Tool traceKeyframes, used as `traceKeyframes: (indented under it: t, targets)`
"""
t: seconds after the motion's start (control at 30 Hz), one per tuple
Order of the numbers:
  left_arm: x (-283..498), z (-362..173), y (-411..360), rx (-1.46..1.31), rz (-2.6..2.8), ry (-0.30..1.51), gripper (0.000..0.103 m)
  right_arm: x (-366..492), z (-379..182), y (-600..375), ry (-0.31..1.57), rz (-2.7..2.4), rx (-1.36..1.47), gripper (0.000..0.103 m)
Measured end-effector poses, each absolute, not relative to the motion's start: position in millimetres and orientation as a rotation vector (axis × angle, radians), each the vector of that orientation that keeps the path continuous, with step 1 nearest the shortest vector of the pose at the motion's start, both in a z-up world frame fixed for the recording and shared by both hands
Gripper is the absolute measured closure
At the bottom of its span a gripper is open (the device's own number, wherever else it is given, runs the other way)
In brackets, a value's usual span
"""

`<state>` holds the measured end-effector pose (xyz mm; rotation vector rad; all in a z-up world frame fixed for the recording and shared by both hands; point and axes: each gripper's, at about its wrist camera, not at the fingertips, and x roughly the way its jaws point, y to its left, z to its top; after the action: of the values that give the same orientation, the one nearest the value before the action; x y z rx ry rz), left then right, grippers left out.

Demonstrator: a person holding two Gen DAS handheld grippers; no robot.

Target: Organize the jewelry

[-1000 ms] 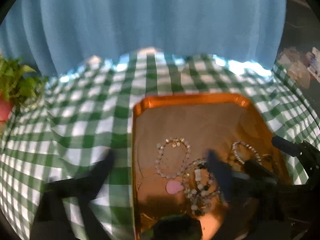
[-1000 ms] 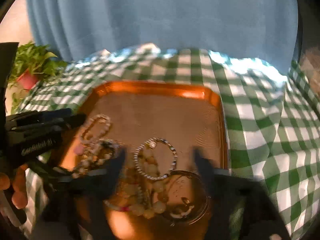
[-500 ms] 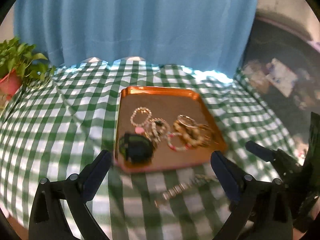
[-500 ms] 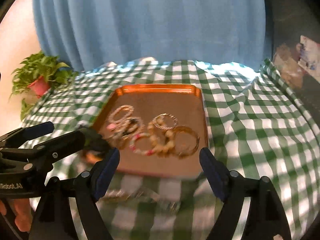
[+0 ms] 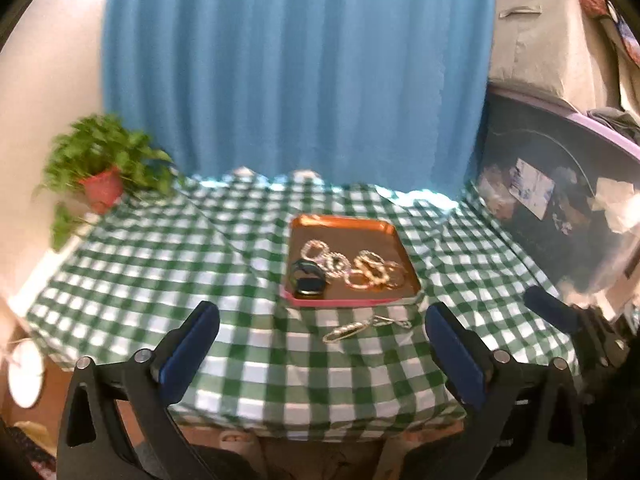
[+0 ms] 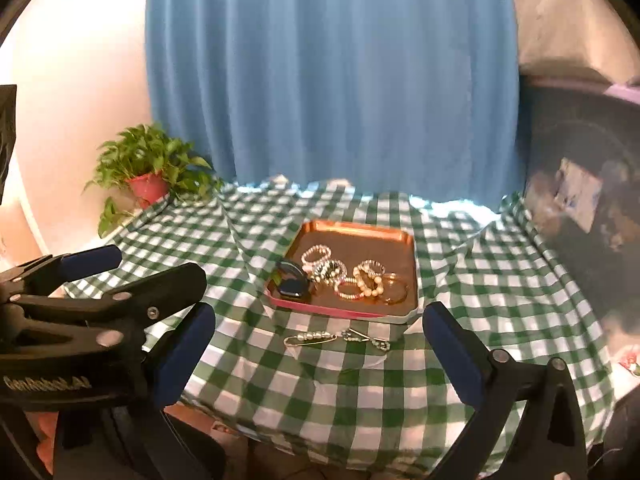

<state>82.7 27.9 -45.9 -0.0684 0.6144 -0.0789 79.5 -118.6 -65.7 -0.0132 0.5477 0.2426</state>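
A blue curtain hangs behind a table spread with a green-and-white checked cloth; at the cloth's far left corner stands a potted plant in a red pot; dark clutter fills the right side of both views, too blurred to name. Near the middle of the cloth sits a copper-coloured tray, and in it lie a dark watch at the near left corner and a cluster of beaded bracelets and rings of metal, touching and overlapping one another; just in front of the tray, on the bare cloth, lie two beaded pins end to end. The left gripper hangs above the table's near edge with its blue-padded jaws spread wide and nothing between them; the right gripper hangs beside it, its jaws opening, also with nothing between the pads.
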Motion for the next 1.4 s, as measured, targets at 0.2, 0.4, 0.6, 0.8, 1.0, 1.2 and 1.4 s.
traceKeyframes:
  t: [0.2,0.4,0.6,0.8,1.0,1.2,1.4]
  targets:
    - [39.7,-14.5,30.0,-0.076,-0.068,0.589,0.000,37.0,-34.1,-122.1,0.479,0.248,-0.005,0.000]
    - [20.3,-2.1,23.0,-0.042,-0.052,0.525,0.000,22.8,-22.6,-127.0,0.463,0.275,0.018,0.000]
    - [38.8,-21.0,15.6,0.015,-0.083,0.503,0.000,32.3,-40.4,-129.9,0.454,0.250,0.012,0.000]
    - [68.1,-51.6,16.6,-0.026,-0.128,0.536,0.000,49.3,-69.1,-134.4,0.436,0.266,0.026,0.000]
    - [104.2,-96.5,20.8,-0.072,-0.166,0.644,0.000,78.6,-104.5,-133.5,0.502,0.270,0.024,0.000]
    - [133.3,-135.5,15.6,-0.008,-0.238,0.660,0.000,108.7,-143.0,-129.6,0.556,0.262,-0.034,0.000]
    - [177.4,-177.5,13.2,-0.026,-0.334,0.754,0.000,142.9,-179.4,-141.3,0.630,0.311,-0.001,0.019]
